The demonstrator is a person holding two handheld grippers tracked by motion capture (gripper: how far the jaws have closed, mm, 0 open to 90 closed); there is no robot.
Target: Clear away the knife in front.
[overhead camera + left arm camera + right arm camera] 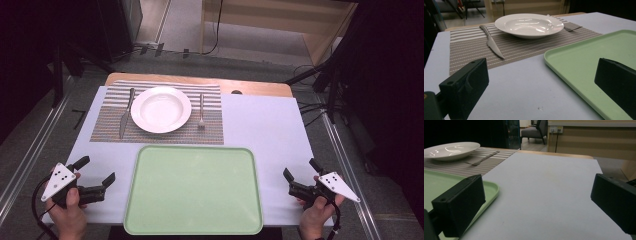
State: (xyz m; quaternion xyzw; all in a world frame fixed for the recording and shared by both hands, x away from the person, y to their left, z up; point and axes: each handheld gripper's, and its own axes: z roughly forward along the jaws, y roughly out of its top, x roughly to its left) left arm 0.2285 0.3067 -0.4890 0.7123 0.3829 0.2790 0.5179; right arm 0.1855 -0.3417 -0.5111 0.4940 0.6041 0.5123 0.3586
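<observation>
A white deep plate (161, 109) (529, 25) (451, 150) rests on a striped grey placemat (107, 122) (469, 45) at the far side of the table. A knife (125, 113) (491, 42) lies left of the plate and a fork (201, 110) (482, 158) lies right of it. In front of the mat sits a bare light green tray (193, 190) (584, 65) (439, 182). My left gripper (95, 172) (544, 87) is held near the table's front left corner, open with nothing between its jaws. My right gripper (301, 172) (536, 205) is held at the front right, also open on nothing.
A pale lilac sheet (260, 125) covers most of the wooden table (260, 88). Metal rails (345, 160) run along both sides of the table. Cables and dark stands lie on the floor beyond the far edge.
</observation>
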